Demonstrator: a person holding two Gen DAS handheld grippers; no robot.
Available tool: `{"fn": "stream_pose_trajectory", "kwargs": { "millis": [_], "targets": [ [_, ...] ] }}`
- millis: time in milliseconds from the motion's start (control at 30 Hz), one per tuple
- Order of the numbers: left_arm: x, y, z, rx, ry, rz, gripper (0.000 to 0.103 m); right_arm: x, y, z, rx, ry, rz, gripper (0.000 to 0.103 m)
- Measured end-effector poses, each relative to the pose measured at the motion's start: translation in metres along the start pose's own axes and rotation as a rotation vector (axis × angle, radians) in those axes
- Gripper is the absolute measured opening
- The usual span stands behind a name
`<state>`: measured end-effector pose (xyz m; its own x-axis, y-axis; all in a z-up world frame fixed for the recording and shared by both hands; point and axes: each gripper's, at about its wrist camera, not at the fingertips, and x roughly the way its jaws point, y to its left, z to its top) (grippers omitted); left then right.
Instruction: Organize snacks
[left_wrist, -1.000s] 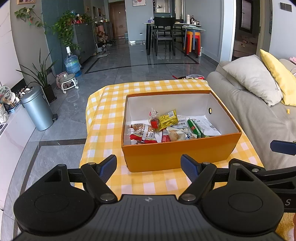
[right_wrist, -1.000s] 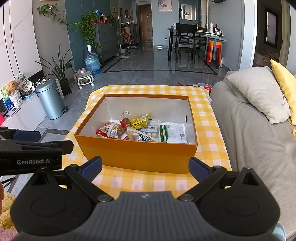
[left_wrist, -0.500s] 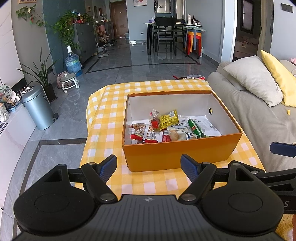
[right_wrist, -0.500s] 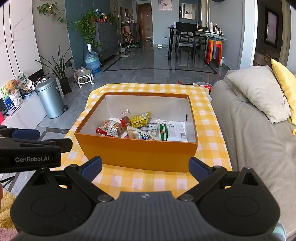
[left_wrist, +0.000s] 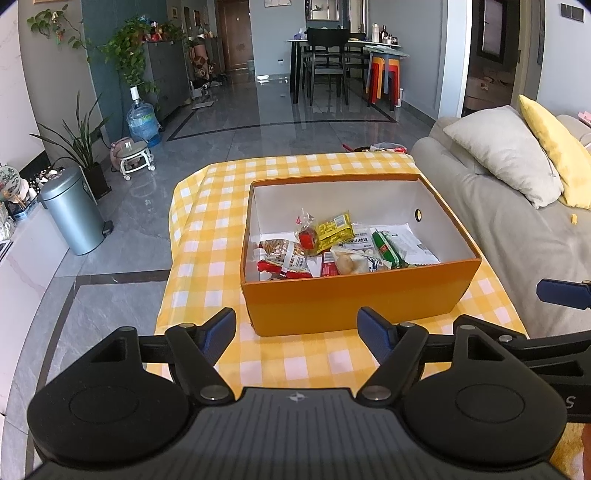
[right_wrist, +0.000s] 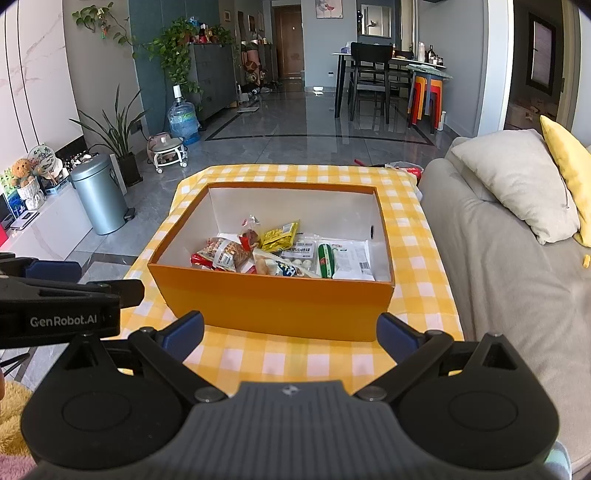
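Nearest to me, my left gripper (left_wrist: 296, 326) hangs short of the orange cardboard box (left_wrist: 354, 299); its blue-padded tongs are spread but closing a little, with nothing between them. My right gripper (right_wrist: 290, 330) hangs short of the box too, its tongs spread wide and empty. Both sit above the yellow-and-white checked tablecloth (left_wrist: 207, 258) that lies under the box.

Inside the box, on its white floor, the snacks lie in a loose heap toward the near wall: a red-and-brown printed packet (left_wrist: 282, 256) at the left, a crinkled yellow foil packet (left_wrist: 334, 229) behind it, a clear bag of pale round pieces (left_wrist: 351, 260) in the middle, and a slim green stick pack (left_wrist: 388, 249) to the right, resting on a white printed sheet (left_wrist: 408, 242).

Right of the box runs a grey sofa (left_wrist: 517, 236) with a grey cushion (left_wrist: 506, 151) and a yellow cushion (left_wrist: 557, 147). Left of the box, on the grey tiled floor, stands a round silver pedal bin (left_wrist: 72, 210). Well beyond the box is a dark dining table with chairs (left_wrist: 325, 62).
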<state>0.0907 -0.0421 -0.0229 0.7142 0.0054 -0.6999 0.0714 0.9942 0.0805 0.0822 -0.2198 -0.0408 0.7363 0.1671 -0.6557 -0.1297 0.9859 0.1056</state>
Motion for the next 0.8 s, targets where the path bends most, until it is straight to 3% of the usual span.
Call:
{"fn": "stream_pose_trajectory", "kwargs": {
  "millis": [800],
  "targets": [
    [-0.0013, 0.0069, -0.0002, -0.026, 0.002, 0.011, 0.085, 0.003, 0.0038, -0.0011, -0.003, 0.024, 0.005, 0.097]
  ]
}}
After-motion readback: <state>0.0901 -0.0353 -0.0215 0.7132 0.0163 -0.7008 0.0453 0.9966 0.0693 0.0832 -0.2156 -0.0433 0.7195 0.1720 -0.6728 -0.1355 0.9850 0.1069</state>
